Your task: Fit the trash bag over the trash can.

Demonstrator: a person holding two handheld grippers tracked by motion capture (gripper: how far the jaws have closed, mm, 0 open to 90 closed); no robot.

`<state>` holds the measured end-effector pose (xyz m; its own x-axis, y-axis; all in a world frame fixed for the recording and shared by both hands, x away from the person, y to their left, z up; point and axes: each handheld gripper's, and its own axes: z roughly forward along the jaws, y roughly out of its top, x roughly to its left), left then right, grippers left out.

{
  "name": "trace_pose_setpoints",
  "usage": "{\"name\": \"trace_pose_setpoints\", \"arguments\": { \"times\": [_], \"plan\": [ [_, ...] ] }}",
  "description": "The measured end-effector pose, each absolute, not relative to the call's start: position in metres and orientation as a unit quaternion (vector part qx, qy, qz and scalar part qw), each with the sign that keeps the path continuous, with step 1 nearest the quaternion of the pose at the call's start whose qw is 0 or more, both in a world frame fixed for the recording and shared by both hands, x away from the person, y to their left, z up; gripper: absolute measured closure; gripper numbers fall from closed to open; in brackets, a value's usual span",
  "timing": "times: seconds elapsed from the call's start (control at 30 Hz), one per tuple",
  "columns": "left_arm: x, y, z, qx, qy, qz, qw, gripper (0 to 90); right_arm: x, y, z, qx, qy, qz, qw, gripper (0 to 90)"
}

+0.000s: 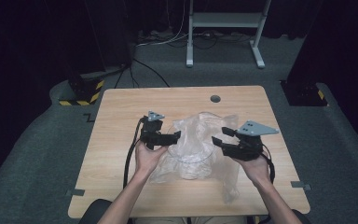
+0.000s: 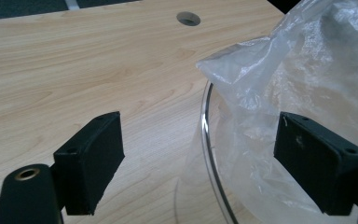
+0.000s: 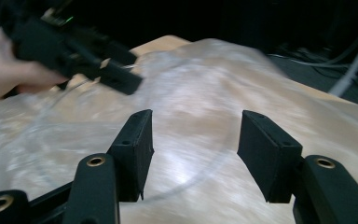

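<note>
A crumpled clear plastic bag (image 1: pixel 205 128) lies over a clear bowl (image 1: pixel 191 161) in the middle of the wooden table (image 1: pixel 121 107). My left gripper (image 1: pixel 175 136) is at the bowl's left side and is open. In the left gripper view its jaws (image 2: pixel 200 128) stand wide on either side of the bowl's rim (image 2: pixel 206 116), clear of it, and the bag (image 2: pixel 307 56) rises on the right. My right gripper (image 1: pixel 221 135) hovers at the bag's right side and is open. In the blurred right gripper view, nothing lies between its jaws (image 3: pixel 196 119); the bag (image 3: pixel 270 74) is beyond them and the left gripper (image 3: pixel 74 51) farther off.
A round cable hole (image 1: pixel 215 99) sits near the table's far edge. On the floor beyond stand a metal frame (image 1: pixel 223 21) and black stands with yellow-striped feet (image 1: pixel 81 91). Bare wood lies to the left of the bowl (image 2: pixel 74 70).
</note>
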<state>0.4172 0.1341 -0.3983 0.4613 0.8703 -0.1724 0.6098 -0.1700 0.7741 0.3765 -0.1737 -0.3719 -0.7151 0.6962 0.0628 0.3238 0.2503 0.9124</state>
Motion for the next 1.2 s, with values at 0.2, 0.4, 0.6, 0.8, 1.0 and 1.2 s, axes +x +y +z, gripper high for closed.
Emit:
{"name": "trace_pose_setpoints", "arguments": {
  "times": [0.2,0.4,0.6,0.8,1.0,1.2],
  "plan": [
    [0.421,0.129,-0.4,0.751,0.491,0.15,0.415,16.5,0.382,-0.197,-0.383,0.387,0.743,0.525,0.152,41.0],
    [0.419,0.125,-0.4,0.756,0.485,0.153,0.413,16.8,0.39,-0.188,-0.397,0.394,0.748,0.525,0.103,40.6],
    [0.417,0.119,-0.398,0.762,0.472,0.154,0.416,16.9,0.391,-0.177,-0.4,0.389,0.753,0.522,0.093,52.5],
    [0.414,0.115,-0.399,0.767,0.461,0.153,0.419,16.9,0.389,-0.176,-0.396,0.382,0.76,0.514,0.11,71.2],
    [0.409,0.118,-0.397,0.765,0.457,0.157,0.426,16.9,0.387,-0.17,-0.39,0.351,0.773,0.505,0.155,85.5],
    [0.4,0.124,-0.393,0.76,0.455,0.168,0.433,16.6,0.388,-0.164,-0.381,0.323,0.776,0.513,0.174,89.9]
  ]
}}
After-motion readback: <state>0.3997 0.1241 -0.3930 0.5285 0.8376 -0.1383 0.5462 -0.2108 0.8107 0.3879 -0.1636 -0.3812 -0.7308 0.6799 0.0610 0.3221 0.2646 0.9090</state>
